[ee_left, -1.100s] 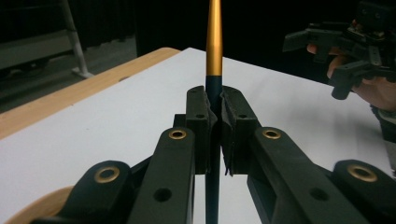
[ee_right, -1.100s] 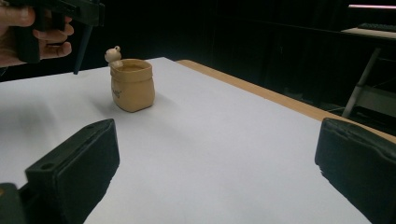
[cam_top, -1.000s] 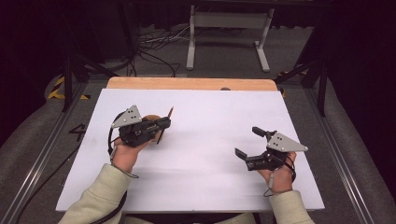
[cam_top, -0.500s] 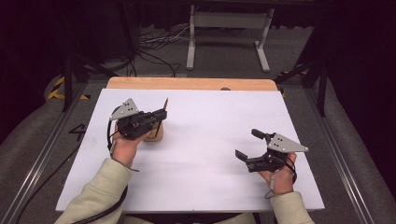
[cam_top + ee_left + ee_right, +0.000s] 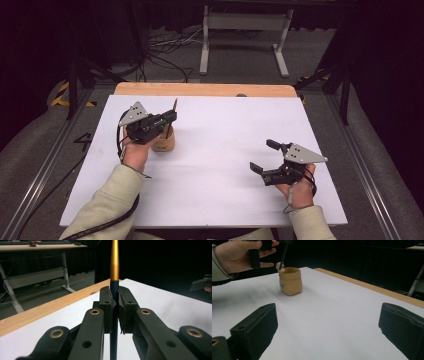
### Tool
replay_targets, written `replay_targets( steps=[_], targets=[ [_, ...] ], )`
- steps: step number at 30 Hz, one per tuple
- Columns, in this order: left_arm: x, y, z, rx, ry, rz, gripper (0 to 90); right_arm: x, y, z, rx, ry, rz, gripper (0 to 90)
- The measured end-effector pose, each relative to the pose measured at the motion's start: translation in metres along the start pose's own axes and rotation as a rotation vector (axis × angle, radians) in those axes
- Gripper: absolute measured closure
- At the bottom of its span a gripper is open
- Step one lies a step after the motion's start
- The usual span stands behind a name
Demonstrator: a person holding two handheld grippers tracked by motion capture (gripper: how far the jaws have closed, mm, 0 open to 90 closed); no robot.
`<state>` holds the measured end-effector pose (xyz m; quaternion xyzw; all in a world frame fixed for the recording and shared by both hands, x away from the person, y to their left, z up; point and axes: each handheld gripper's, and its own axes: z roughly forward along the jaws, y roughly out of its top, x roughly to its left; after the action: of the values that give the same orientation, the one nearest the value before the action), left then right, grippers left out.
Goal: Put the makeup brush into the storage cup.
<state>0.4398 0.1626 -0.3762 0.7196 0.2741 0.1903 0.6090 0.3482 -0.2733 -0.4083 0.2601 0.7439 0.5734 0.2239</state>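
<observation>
My left gripper [image 5: 169, 119] is shut on a thin pen [image 5: 175, 104] with a dark lower shaft and an orange upper part [image 5: 114, 262], held almost upright. The pads [image 5: 107, 302] clamp the dark shaft. Just below it a small tan sack-shaped pot [image 5: 165, 143] stands on the white table top [image 5: 225, 125]. In the right gripper view the pen's lower end [image 5: 284, 255] reaches down to the near rim of the pot [image 5: 290, 281]. My right gripper [image 5: 264, 155] rests at the table's right front, open, with nothing between its jaws [image 5: 328, 325].
A wooden strip [image 5: 200, 89] runs along the table's far edge. Beyond it are a grey table frame [image 5: 245, 30] and cables [image 5: 165, 45] on the floor. Metal rails [image 5: 45, 165] run along both sides of the table.
The left hand has drawn back to the left with the pen, uncovering the tan pot; the pen now stands more upright over the pot's mouth. The right gripper has stayed put.
</observation>
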Motion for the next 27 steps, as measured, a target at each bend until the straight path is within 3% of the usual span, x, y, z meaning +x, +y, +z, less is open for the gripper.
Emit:
replay_targets(
  steps=[10,14,27],
  targets=[
    [0.006,-0.008,0.006,-0.011,0.068,0.039,82.5,0.003,0.0,0.004,0.014,0.027,-0.002,2.4],
    [0.012,-0.014,0.007,-0.016,0.092,0.033,82.4,0.004,0.0,0.005,0.016,0.036,-0.006,2.4],
    [0.015,-0.025,0.005,0.002,0.128,0.052,82.2,0.007,0.002,0.005,0.008,0.044,-0.006,2.4]
  ],
)
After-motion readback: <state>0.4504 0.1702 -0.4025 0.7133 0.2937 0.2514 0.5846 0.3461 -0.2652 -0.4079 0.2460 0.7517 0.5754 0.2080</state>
